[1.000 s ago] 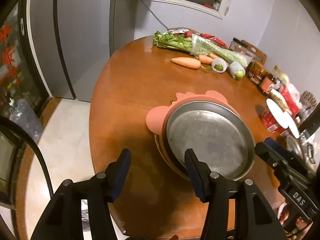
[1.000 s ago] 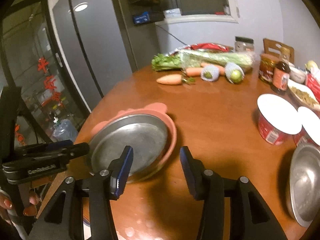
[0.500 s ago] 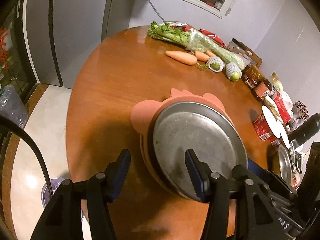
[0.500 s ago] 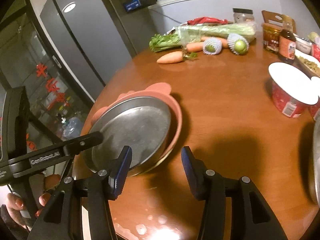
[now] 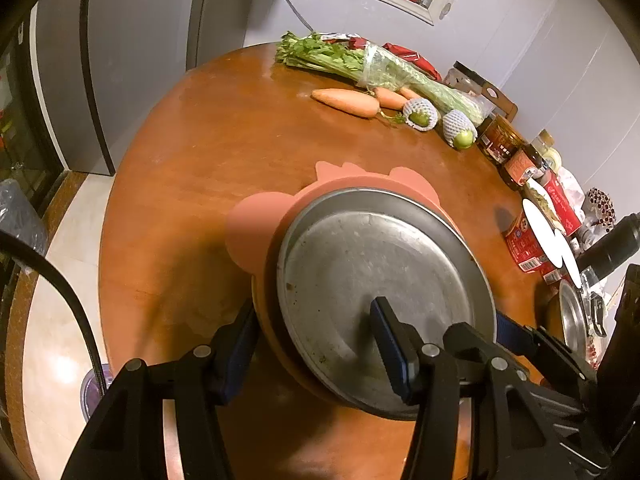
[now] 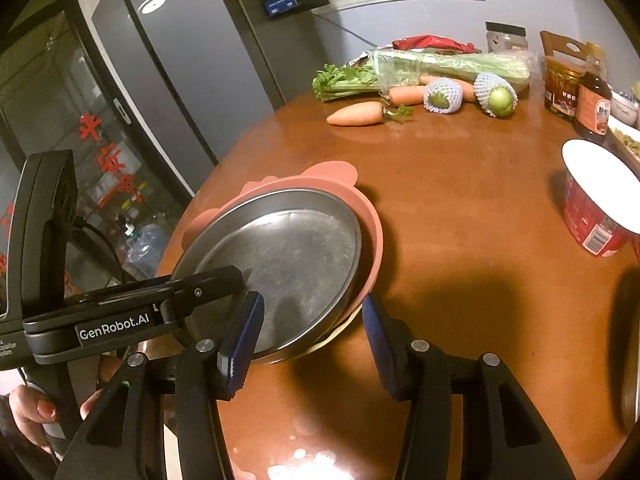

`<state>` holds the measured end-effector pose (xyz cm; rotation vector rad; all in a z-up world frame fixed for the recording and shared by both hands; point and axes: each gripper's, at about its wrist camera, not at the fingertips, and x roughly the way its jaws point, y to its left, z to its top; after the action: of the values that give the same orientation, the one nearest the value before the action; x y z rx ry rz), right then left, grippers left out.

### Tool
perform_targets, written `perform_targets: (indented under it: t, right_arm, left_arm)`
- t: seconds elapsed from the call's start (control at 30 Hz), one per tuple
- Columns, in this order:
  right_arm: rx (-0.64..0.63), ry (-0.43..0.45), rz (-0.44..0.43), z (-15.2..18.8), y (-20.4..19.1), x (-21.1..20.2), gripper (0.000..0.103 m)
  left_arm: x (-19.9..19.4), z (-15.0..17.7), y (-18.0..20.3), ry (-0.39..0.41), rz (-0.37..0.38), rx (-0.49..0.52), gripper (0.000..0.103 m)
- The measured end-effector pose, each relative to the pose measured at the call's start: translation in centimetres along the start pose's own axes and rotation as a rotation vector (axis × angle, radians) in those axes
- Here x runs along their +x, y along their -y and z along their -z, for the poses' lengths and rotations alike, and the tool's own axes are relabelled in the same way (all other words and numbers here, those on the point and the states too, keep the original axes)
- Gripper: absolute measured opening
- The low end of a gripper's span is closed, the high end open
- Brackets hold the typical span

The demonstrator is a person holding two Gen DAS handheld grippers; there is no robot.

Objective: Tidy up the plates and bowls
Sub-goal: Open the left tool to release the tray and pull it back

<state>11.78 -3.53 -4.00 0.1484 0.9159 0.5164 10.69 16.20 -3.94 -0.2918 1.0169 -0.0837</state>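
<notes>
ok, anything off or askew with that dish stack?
Yes. The steel plate sits tilted in the pink plate, near edge raised, not nested flat, and the stack overhangs the table edge. Both grippers straddle its rim: left gripper, right gripper.

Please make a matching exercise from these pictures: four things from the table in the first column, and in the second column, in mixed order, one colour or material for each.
Column 1
1. top plate of the stack
2. plate with ears under it
3. carrot
4. celery

Column 2
A. green
B. pink
C. bare metal
D. orange

Right pairs: 1-C, 2-B, 3-D, 4-A
</notes>
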Motion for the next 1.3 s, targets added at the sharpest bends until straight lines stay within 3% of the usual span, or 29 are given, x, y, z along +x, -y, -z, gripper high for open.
perform_targets:
  t: [0.53,0.83,1.17,1.3]
  right_arm:
    - [0.023,0.000,0.094,-2.5,4.8,0.0,0.052]
    - [0.020,-0.001,0.115,-3.9,7.0,0.2,0.052]
    - [0.020,-0.001,0.107,-4.7,7.4,0.3,0.052]
    - [0.020,0.037,0.117,-4.8,7.3,-0.7,0.052]
  left_arm:
    - [3.2,-2.7,5.3,-0.040,0.010,0.063,0.056]
    - [4.7,-3.9,6.5,-0.051,0.015,0.069,0.057]
    - [3.9,-4.3,6.6,0.000,-0.041,0.088,0.057]
    - [2.9,-4.2,6.3,0.024,-0.070,0.085,0.057]
